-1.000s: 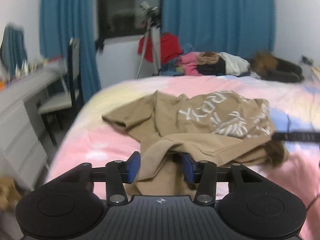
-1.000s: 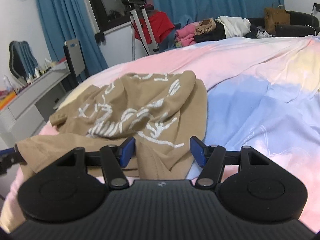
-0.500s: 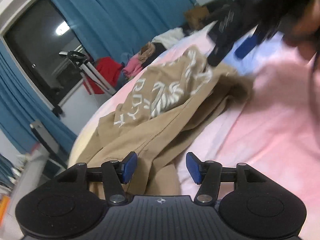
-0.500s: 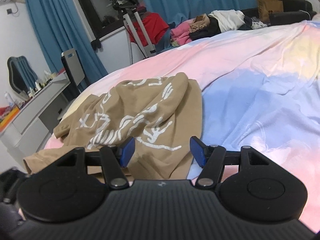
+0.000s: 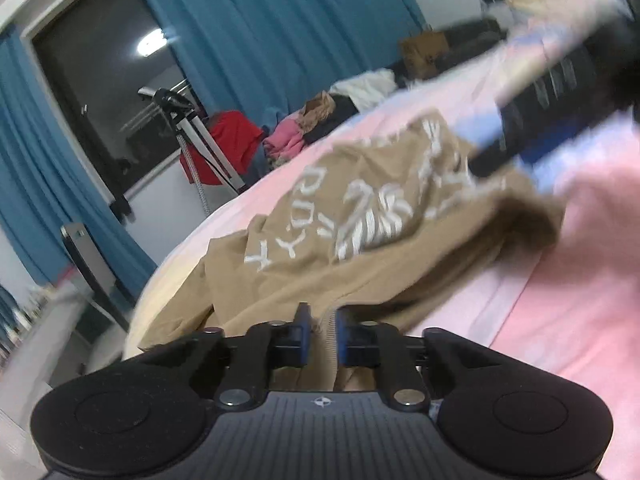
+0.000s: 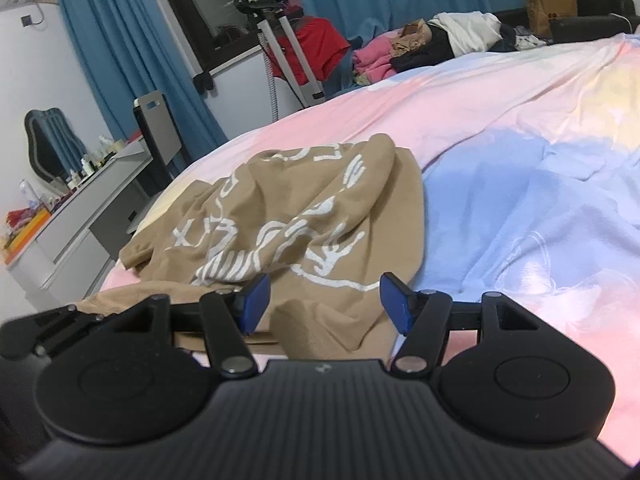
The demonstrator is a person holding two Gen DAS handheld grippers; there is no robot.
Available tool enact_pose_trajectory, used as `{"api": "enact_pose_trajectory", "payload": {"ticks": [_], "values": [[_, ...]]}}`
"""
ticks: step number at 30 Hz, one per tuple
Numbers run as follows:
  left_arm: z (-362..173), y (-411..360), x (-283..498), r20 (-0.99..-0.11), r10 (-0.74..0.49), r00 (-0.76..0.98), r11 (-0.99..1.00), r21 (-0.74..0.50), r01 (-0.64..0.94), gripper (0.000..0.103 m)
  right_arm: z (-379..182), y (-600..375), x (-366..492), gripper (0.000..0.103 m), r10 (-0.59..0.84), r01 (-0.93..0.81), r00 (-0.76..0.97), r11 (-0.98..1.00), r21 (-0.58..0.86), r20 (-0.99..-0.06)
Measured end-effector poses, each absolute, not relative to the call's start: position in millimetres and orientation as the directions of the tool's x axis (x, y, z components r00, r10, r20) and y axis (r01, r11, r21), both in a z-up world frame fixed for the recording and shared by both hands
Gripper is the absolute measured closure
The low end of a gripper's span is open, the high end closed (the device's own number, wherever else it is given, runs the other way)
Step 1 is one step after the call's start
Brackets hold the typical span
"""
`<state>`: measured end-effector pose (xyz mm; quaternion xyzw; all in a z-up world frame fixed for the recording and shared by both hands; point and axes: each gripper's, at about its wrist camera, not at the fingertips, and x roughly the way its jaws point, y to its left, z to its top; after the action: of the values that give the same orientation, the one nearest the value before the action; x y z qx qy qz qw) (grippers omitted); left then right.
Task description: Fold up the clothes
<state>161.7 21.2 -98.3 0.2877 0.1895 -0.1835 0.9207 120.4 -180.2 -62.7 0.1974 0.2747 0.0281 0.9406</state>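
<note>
A tan T-shirt (image 5: 360, 216) with white lettering lies crumpled on the pink and blue bedspread (image 5: 560, 320). My left gripper (image 5: 320, 328) is shut on the T-shirt's near hem, and cloth bunches between its blue pads. The left wrist view is blurred and tilted. In the right wrist view the same tan T-shirt (image 6: 288, 224) spreads ahead. My right gripper (image 6: 324, 300) stands open just over its near edge, with a fold of cloth low between the fingers. The right gripper (image 5: 532, 128) also shows as a dark blur at the upper right of the left wrist view.
A pile of clothes (image 6: 432, 44) sits at the bed's far end, beside a tripod (image 6: 288, 52) and a red garment. A grey desk (image 6: 80, 216) with bottles and a chair (image 6: 156, 128) stand left of the bed. Blue curtains hang behind.
My left gripper has closed on the T-shirt's hem; half a second ago it stood open. The right gripper has stayed open and moved slightly forward over the shirt.
</note>
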Motion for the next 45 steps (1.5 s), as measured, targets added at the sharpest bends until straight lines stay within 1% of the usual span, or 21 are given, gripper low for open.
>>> {"api": "enact_pose_trajectory", "payload": {"ticks": [2,4,8,9,10,12,15,19,22,25,27,28,29,31,32,36,38,40,42,43,45], "values": [[-82.1,29.0,158.3,-0.439,-0.270,0.857,0.797,0.397,0.455,0.096,-60.9,-176.1,118.9,0.040,0.171,0.031,0.851,0.928,0.372,-0.497],[-68.9,37.0,155.0,-0.423,-0.294,0.857,0.826,0.339,0.451,0.098,-59.3,-169.5,117.3,0.040,0.188,-0.001,0.853,0.934,0.358,-0.488],[-48.3,49.6,145.9,-0.390,-0.336,0.857,0.870,0.220,0.441,0.099,-54.1,-151.9,111.7,0.040,0.233,-0.088,0.860,0.944,0.318,-0.455],[-45.5,51.6,142.9,-0.383,-0.342,0.858,0.878,0.197,0.437,0.099,-51.9,-147.3,109.3,0.036,0.246,-0.116,0.863,0.947,0.301,-0.441],[-42.8,53.3,141.1,-0.377,-0.348,0.858,0.884,0.173,0.435,0.099,-49.5,-142.6,106.6,0.026,0.260,-0.146,0.867,0.949,0.281,-0.426],[-38.6,59.0,138.3,-0.371,-0.363,0.855,0.890,0.134,0.436,0.099,-45.0,-133.5,101.0,0.020,0.288,-0.204,0.872,0.949,0.242,-0.397],[-37.0,65.8,138.9,-0.365,-0.368,0.855,0.897,0.103,0.431,0.099,-44.7,-117.2,97.6,0.019,0.295,-0.244,0.870,0.954,0.176,-0.395],[-29.0,74.1,136.7,-0.320,-0.374,0.871,0.911,0.050,0.409,0.099,-58.9,-103.1,110.1,0.019,0.137,-0.138,0.875,0.990,0.032,-0.465],[-21.9,85.4,129.7,-0.266,-0.376,0.887,0.921,-0.002,0.390,0.099,-60.0,-123.5,116.2,0.019,-0.009,0.044,0.882,0.997,0.064,-0.472],[-14.7,91.7,123.3,-0.217,-0.379,0.900,0.924,-0.036,0.380,0.099,-51.8,-144.2,107.1,0.019,-0.120,0.183,0.895,0.977,0.108,-0.430],[-9.9,93.3,118.1,-0.195,-0.382,0.903,0.924,-0.046,0.381,0.099,-48.8,-149.3,100.0,0.019,-0.196,0.254,0.895,0.963,0.095,-0.402],[-7.5,94.0,115.5,-0.184,-0.384,0.905,0.923,-0.052,0.381,0.099,-50.1,-150.4,99.6,0.019,-0.215,0.270,0.887,0.959,0.081,-0.408],[-5.4,94.0,113.5,-0.181,-0.385,0.905,0.923,-0.053,0.381,0.099,-54.2,-151.2,103.2,0.019,-0.213,0.270,0.874,0.960,0.071,-0.437],[-3.5,92.4,109.9,-0.184,-0.376,0.908,0.926,-0.043,0.374,0.099,-64.2,-152.7,112.9,0.019,-0.196,0.262,0.839,0.963,0.061,-0.507],[-3.5,91.3,108.7,-0.194,-0.370,0.909,0.928,-0.038,0.370,0.099,-68.4,-154.4,116.5,0.019,-0.203,0.271,0.825,0.961,0.055,-0.528],[-6.9,85.1,106.0,-0.242,-0.336,0.910,0.938,0.002,0.347,0.099,-62.1,-161.6,111.6,0.019,-0.268,0.342,0.841,0.936,0.079,-0.470],[-10.5,81.5,107.0,-0.269,-0.320,0.909,0.940,0.029,0.339,0.098,-55.5,-164.2,109.4,0.019,-0.269,0.338,0.863,0.936,0.093,-0.428],[-16.3,78.7,110.7,-0.309,-0.310,0.899,0.941,0.039,0.337,0.096,-53.1,-164.5,108.1,0.019,-0.258,0.322,0.874,0.942,0.094,-0.412],[-23.2,74.5,114.3,-0.347,-0.294,0.891,0.940,0.062,0.334,0.091,-54.5,-161.7,108.6,0.019,-0.242,0.305,0.875,0.948,0.090,-0.420],[-27.3,71.5,116.0,-0.365,-0.282,0.887,0.940,0.082,0.332,0.086,-55.3,-161.1,109.6,0.019,-0.231,0.296,0.874,0.951,0.091,-0.428],[-35.6,65.6,119.2,-0.398,-0.257,0.881,0.936,0.124,0.329,0.074,-56.7,-161.2,111.4,0.019,-0.211,0.283,0.870,0.954,0.102,-0.446]]}}
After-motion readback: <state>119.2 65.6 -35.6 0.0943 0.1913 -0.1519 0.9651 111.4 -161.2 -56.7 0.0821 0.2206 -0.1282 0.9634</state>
